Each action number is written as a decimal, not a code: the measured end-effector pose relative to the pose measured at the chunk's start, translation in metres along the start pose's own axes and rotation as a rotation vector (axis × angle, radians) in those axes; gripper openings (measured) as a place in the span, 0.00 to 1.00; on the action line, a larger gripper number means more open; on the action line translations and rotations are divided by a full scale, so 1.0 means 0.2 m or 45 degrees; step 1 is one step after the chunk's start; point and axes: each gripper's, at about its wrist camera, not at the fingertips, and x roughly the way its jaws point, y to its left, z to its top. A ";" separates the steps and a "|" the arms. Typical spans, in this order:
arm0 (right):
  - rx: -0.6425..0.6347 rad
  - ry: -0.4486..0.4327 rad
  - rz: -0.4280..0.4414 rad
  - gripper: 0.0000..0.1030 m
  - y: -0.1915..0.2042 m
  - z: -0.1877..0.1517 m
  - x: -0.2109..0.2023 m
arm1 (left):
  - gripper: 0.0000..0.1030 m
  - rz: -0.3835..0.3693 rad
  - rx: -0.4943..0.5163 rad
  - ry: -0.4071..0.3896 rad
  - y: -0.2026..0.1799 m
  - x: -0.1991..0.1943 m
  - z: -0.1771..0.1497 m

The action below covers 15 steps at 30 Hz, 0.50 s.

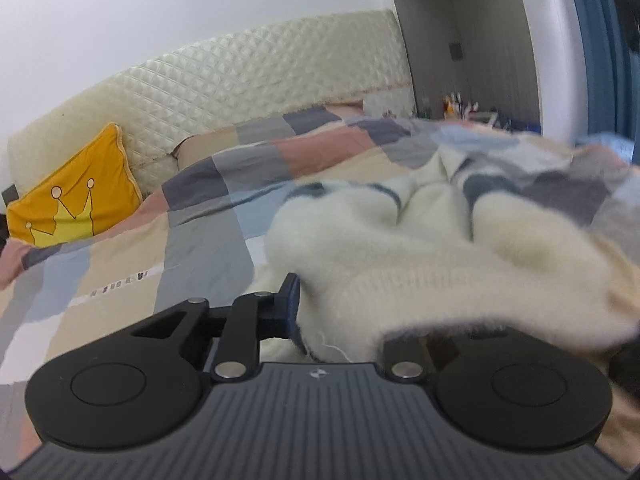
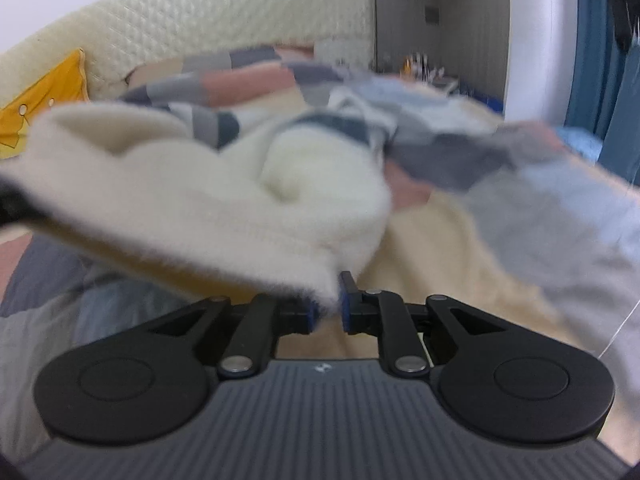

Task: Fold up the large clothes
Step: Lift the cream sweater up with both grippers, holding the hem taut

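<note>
A fluffy cream sweater point(image 1: 420, 248) with dark stripes lies bunched on the bed and is lifted at its near edge. My left gripper point(image 1: 316, 320) is shut on the sweater's hem; the cloth covers its right finger. In the right wrist view the same sweater point(image 2: 224, 200) stretches across from the left. My right gripper point(image 2: 329, 304) is shut on the sweater's lower corner, with cloth pinched between the blue pads point(image 2: 345, 312). The view is motion-blurred.
A patchwork quilt point(image 1: 224, 184) covers the bed. A yellow crown cushion point(image 1: 76, 196) leans on the quilted cream headboard point(image 1: 248, 80) at the left. A nightstand with small items point(image 1: 460, 106) and a blue curtain point(image 1: 596, 60) stand at the far right.
</note>
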 end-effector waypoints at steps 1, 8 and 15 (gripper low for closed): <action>0.035 0.018 0.014 0.25 -0.01 -0.02 0.03 | 0.24 -0.007 -0.030 -0.003 0.02 0.00 0.01; 0.114 -0.109 0.048 0.17 -0.01 0.08 -0.09 | 0.14 -0.016 -0.252 0.032 0.18 -0.03 0.10; -0.027 -0.362 0.109 0.09 0.06 0.35 -0.46 | 0.09 -0.004 -0.501 0.029 0.38 -0.25 0.23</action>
